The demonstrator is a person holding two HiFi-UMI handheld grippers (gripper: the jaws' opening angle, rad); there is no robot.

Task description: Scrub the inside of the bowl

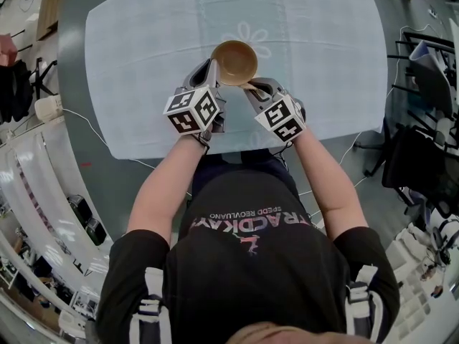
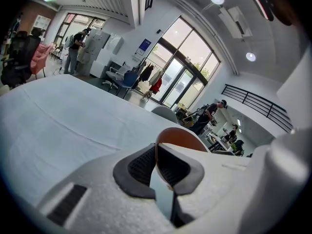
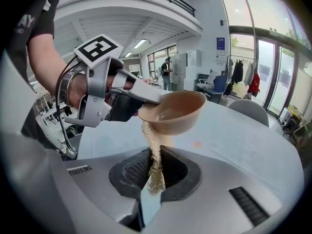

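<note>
A brown bowl point(image 1: 234, 61) hangs above the table with its mouth up. My left gripper point(image 1: 213, 69) is shut on its left rim. In the left gripper view the thin bowl rim point(image 2: 178, 136) stands pinched between the dark pads point(image 2: 141, 165). My right gripper point(image 1: 251, 88) sits just below and right of the bowl, shut on a beige mesh scrubber. In the right gripper view the scrubber point(image 3: 155, 165) rises from the jaws as a narrow strip to the underside of the bowl point(image 3: 173, 112), which the left gripper point(image 3: 146, 101) holds from the left.
A pale blue cloth point(image 1: 143, 49) covers the grey table. Dark chairs point(image 1: 423, 142) stand at the right, and white shelving point(image 1: 43, 192) runs along the left. People stand far off in the room point(image 2: 78, 48).
</note>
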